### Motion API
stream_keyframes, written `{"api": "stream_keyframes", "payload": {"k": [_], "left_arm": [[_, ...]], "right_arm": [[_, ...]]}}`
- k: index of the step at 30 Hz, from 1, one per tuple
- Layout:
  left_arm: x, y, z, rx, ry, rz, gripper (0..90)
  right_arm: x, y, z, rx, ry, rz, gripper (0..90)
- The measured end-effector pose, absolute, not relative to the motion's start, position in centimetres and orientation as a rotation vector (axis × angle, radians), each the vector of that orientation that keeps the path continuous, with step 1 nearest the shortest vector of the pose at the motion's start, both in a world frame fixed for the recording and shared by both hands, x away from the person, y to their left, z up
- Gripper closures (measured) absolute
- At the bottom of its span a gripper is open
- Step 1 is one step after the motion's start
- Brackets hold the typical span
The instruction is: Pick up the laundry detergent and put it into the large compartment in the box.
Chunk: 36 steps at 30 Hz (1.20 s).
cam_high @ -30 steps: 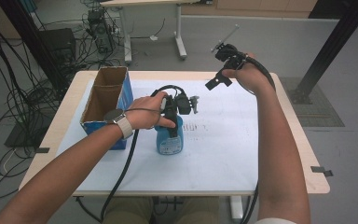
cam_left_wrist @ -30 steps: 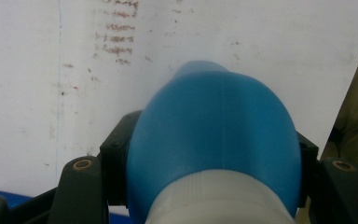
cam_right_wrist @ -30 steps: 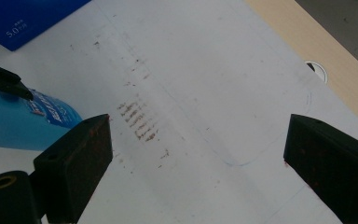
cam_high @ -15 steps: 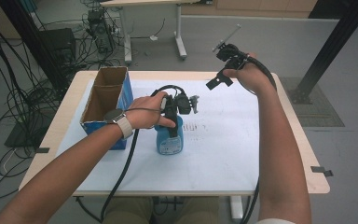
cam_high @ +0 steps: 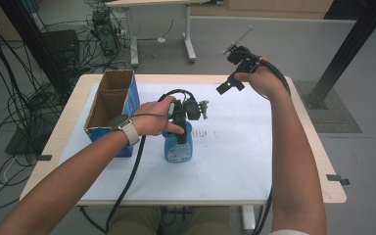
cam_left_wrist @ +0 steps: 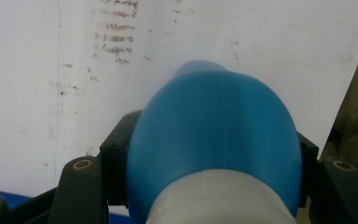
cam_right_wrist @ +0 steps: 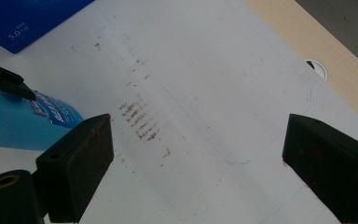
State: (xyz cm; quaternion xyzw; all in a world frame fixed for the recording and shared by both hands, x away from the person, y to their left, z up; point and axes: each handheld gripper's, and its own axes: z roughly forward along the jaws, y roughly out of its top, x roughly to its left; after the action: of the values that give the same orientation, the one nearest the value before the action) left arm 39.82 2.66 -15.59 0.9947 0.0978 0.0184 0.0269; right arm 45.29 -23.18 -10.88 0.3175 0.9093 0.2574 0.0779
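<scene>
The table (cam_high: 293,161) lay under white paper, with the box (cam_high: 108,105) open-topped off to the outer side of the left jaws. The bottle (cam_high: 178,144) stood upright just beside that box, directly under the left gripper (cam_high: 183,115), whose jaws were closed on the bottle's blue shoulder, one on each side, above the white cap end. That rounded shoulder looked like the weak spot: on a lift, the smooth curve could squirt out of the jaws, or the bottle could swing and clip the box wall. The right gripper (cam_high: 235,68) hung high and well apart, jaws wide open and holding nothing, too far off to steady anything if the bottle tipped.
</scene>
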Motion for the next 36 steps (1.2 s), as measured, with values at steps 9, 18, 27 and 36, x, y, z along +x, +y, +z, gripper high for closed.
{"api": "stream_keyframes", "payload": {"k": [9, 18, 27, 36], "left_arm": [[39.7, 2.72, -15.6, 3.071, 0.3, 0.063, 37.5], [39.72, 2.7, -15.58, 3.072, 0.302, 0.061, 37.5], [39.71, 2.84, -15.62, 3.065, 0.306, 0.062, 37.5], [39.67, 2.87, -15.63, 3.064, 0.305, 0.065, 37.5]], "right_arm": [[45.38, -22.96, -10.92, 0.947, 2.726, 0.769, 8.5], [45.42, -22.85, -10.95, 0.944, 2.729, 0.766, 8.5], [45.34, -22.94, -10.92, 0.943, 2.725, 0.768, 8.5], [45.31, -23.03, -10.88, 0.94, 2.723, 0.772, 8.5]]}}
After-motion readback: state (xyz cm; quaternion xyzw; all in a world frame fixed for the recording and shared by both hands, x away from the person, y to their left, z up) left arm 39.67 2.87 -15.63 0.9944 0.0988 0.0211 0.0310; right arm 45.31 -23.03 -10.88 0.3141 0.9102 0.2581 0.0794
